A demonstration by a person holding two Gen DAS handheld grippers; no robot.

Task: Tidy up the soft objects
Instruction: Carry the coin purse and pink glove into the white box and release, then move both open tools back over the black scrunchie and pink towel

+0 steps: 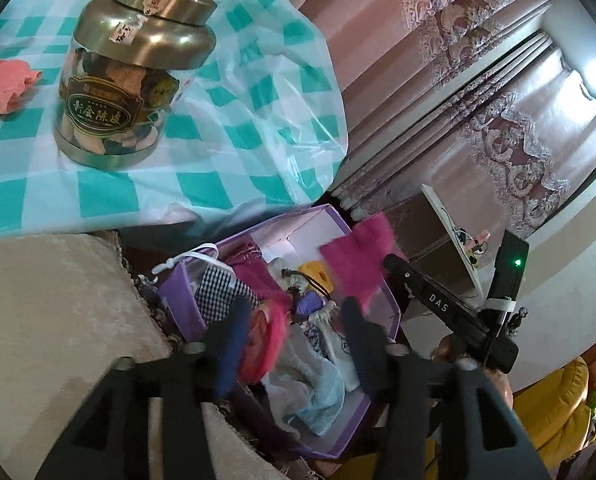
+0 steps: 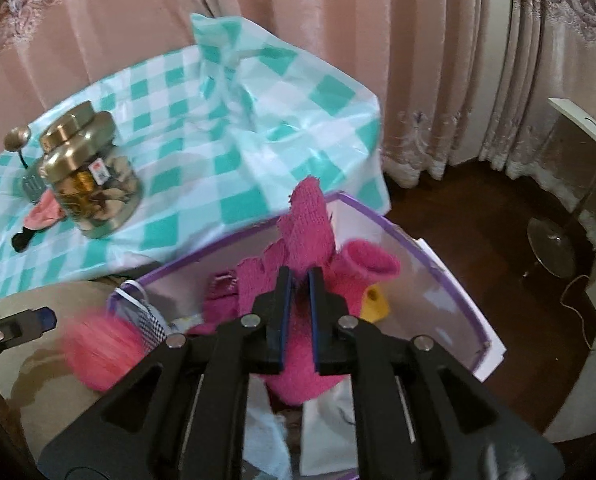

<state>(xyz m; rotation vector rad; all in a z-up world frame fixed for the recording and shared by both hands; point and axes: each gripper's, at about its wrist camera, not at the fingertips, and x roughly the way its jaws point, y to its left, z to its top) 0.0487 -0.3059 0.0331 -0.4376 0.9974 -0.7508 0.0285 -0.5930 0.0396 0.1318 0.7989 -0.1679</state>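
A purple box (image 1: pixel 186 304) sits low beside the table, holding several soft items: a checked pouch (image 1: pixel 218 288), a light blue towel (image 1: pixel 318 396), a yellow toy (image 1: pixel 318 274). My left gripper (image 1: pixel 294 320) is open above the box, with a blurred pink fluffy thing (image 1: pixel 268 336) beside its left finger. My right gripper (image 2: pixel 299 280) is shut on a magenta knitted cloth (image 2: pixel 310 216) and holds it over the box (image 2: pixel 450 280). The cloth and the right gripper also show in the left wrist view (image 1: pixel 358 256). The pink fluffy thing (image 2: pixel 102 348) shows blurred at the box's left.
A table under a teal checked cloth (image 1: pixel 218 152) carries a gold-lidded jar (image 1: pixel 134 68) and a pink cloth (image 1: pixel 2 88). A beige cushion (image 1: pixel 58 320) lies at the left. Pink curtains (image 2: pixel 378 40) hang behind. A glass stand (image 2: pixel 554 248) sits on the dark floor.
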